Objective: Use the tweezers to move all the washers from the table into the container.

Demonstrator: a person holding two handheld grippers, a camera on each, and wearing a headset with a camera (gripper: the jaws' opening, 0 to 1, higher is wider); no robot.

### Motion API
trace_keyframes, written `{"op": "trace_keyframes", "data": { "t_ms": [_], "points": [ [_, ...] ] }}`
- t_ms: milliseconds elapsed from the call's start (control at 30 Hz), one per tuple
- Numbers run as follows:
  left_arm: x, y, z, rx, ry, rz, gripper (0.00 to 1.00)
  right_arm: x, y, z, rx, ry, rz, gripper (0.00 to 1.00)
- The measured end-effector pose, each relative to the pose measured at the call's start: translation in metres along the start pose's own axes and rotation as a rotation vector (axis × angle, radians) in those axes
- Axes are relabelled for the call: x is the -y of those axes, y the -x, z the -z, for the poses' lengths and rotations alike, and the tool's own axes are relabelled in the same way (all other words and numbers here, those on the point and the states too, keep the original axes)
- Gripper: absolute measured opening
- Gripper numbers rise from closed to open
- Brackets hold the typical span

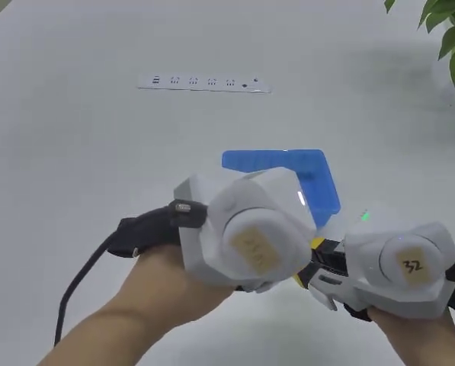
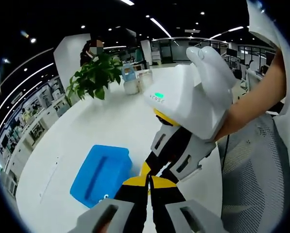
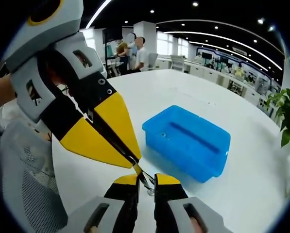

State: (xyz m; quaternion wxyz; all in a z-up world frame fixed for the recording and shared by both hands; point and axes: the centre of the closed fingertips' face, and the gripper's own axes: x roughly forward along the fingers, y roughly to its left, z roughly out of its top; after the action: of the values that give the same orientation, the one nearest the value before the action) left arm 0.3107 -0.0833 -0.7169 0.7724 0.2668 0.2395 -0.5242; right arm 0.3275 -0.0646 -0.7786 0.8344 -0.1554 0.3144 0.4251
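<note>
Holding the tweezers [image 3: 143, 175] in the left gripper [image 3: 135, 164]: in the right gripper view its yellow jaws are pressed together on the thin metal shaft. The long axis follows those jaws, running upper left to lower right. The tip points down into the slot of the right gripper [image 3: 145, 183]. Right jaws are narrow with a small gap, and I can't tell if they actually pinch the tip. In the left gripper view both jaw sets meet nose to nose, above the desk [image 1: 97, 152].

The blue container [image 3: 188, 138] is a rectangular bin sitting flat on the desk just past the jaws, open side up. It holds one small pale speck [image 3: 162, 134] on its floor near a corner, too small to identify. The rest of the floor is bare blue. In the head view the left gripper's housing hides its near left part.

White desk lies open on all sides of the bin. A power strip [image 1: 204, 82] is well apart at the back and plant leaves [image 1: 448, 34] sit at the far right corner. A mesh chair [image 2: 251, 170] stands just off the near desk edge.
</note>
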Motion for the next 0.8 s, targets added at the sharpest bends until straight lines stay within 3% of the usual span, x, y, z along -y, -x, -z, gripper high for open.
{"op": "trace_keyframes", "data": {
  "t_ms": [300,533,800],
  "points": [
    [-0.0030,-0.0020,-0.0023,0.015,0.037,0.007,0.00,0.0007,-0.0012,0.0021,-0.039,0.084,-0.021,0.04],
    [0.0011,-0.0044,-0.0057,0.022,0.015,0.006,0.00,0.0007,0.0010,0.0038,-0.058,0.100,-0.014,0.04],
    [0.0038,-0.0020,-0.0066,-0.007,-0.036,0.008,0.00,-0.0020,0.0020,0.0023,-0.093,0.168,-0.011,0.03]
  ]
}}
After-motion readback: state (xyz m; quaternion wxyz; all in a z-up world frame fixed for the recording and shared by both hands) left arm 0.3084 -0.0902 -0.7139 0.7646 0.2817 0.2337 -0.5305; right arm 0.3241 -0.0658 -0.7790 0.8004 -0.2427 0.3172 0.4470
